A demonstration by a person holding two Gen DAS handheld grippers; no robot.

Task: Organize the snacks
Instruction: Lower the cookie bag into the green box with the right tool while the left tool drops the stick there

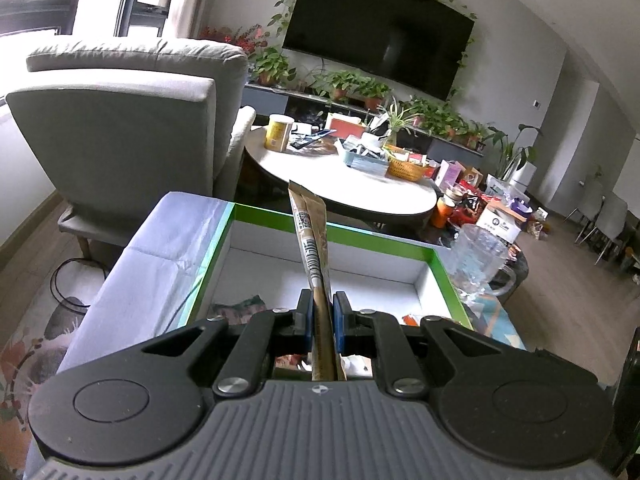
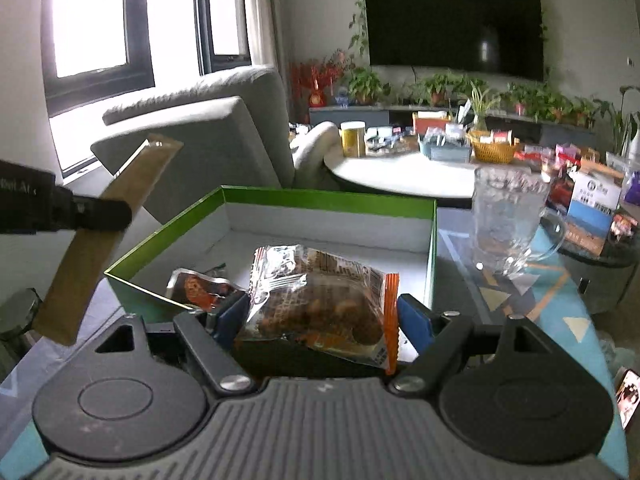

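My left gripper [image 1: 321, 312] is shut on a long brown paper sachet [image 1: 311, 236] that sticks up over the green-rimmed white box [image 1: 340, 236]. From the right wrist view the same sachet [image 2: 100, 240] hangs at the left, pinched by the left gripper's dark fingers [image 2: 100, 214]. My right gripper [image 2: 324, 312] is shut on a clear-and-orange snack bag [image 2: 320, 296] with dark pieces inside, held over the box [image 2: 320, 202]. A shiny red-brown packet [image 2: 200, 286] lies in the box near its front-left side.
A clear glass mug [image 2: 510, 220] stands to the right of the box on the glass table. A grey armchair [image 1: 132, 128] is behind at the left. A round white table [image 1: 360, 184] with baskets, a yellow can and boxes stands further back, below a wall TV.
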